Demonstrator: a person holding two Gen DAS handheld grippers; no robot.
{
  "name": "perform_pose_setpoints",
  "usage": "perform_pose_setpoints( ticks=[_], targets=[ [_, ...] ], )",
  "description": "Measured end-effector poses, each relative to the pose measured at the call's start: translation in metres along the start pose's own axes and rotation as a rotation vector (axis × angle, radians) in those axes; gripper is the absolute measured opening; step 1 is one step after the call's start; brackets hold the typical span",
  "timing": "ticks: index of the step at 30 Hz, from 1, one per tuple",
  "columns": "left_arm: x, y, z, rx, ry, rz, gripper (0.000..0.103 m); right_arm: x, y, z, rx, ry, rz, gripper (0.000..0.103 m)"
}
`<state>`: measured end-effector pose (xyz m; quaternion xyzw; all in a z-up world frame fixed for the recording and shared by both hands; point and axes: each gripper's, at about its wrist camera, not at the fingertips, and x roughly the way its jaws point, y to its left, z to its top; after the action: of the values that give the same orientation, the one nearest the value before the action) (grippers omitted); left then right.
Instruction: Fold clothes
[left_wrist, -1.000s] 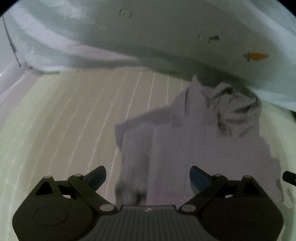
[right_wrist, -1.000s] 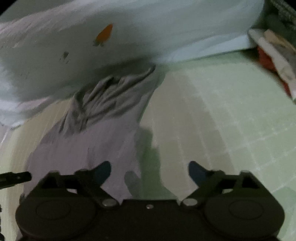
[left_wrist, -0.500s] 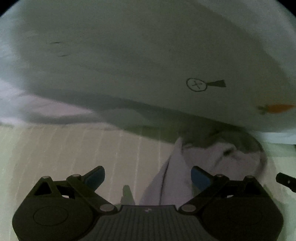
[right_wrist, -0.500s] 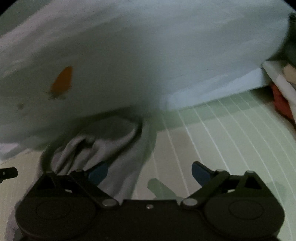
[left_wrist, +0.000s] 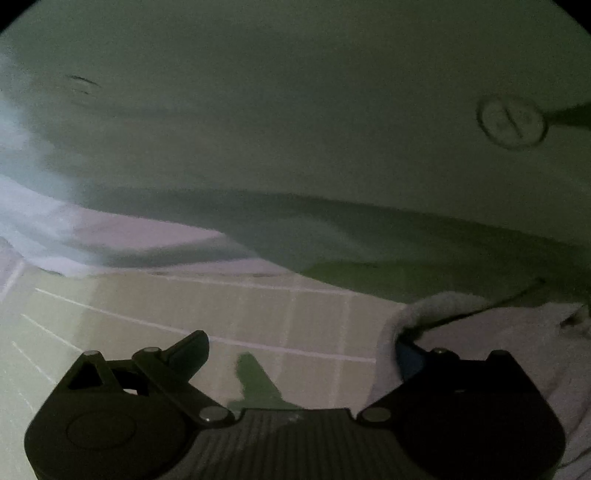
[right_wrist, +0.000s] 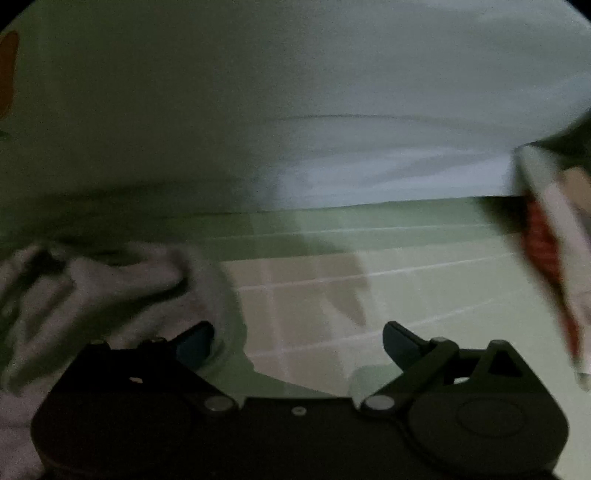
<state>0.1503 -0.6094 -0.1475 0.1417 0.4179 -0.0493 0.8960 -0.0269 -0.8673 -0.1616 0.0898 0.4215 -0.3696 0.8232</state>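
Lying beside both open claws — garment (left_wrist: 498, 332)

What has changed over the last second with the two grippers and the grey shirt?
Both grippers moved forward along the grey garment toward its far bunched end by the pale blue bedding. The left gripper now straddles that end's edge, and the right gripper sits at its other side. Neither has gripped anything; both remain open. The garment stays on the green checked sheet.
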Motion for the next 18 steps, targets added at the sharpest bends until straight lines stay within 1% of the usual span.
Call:
perform_pose_setpoints(
  ticks=[2, 5, 9, 11, 13, 18],
  targets=[
    [-0.019, 0.006, -0.004, -0.001, -0.063, 0.022, 0.1, -0.015, -0.003, -0.004, -0.004, -0.035, -0.027, 0.098],
    [-0.056, 0.017, -0.014, -0.007, -0.178, 0.054, 0.1, -0.047, -0.003, -0.01, -0.022, -0.121, -0.063, 0.098],
    [-0.106, 0.04, -0.031, -0.089, -0.273, 0.048, 0.1, -0.096, -0.004, -0.02, -0.07, -0.262, -0.09, 0.098],
    [-0.125, 0.051, -0.042, -0.127, -0.297, 0.053, 0.1, -0.119, -0.006, -0.025, -0.079, -0.326, -0.094, 0.098],
    [-0.14, 0.064, -0.052, -0.159, -0.309, 0.06, 0.1, -0.146, -0.012, -0.033, -0.048, -0.395, -0.083, 0.098],
    [-0.182, 0.093, -0.09, -0.207, -0.322, 0.062, 0.1, -0.198, -0.018, -0.057, -0.042, -0.487, -0.051, 0.098]
  ],
)
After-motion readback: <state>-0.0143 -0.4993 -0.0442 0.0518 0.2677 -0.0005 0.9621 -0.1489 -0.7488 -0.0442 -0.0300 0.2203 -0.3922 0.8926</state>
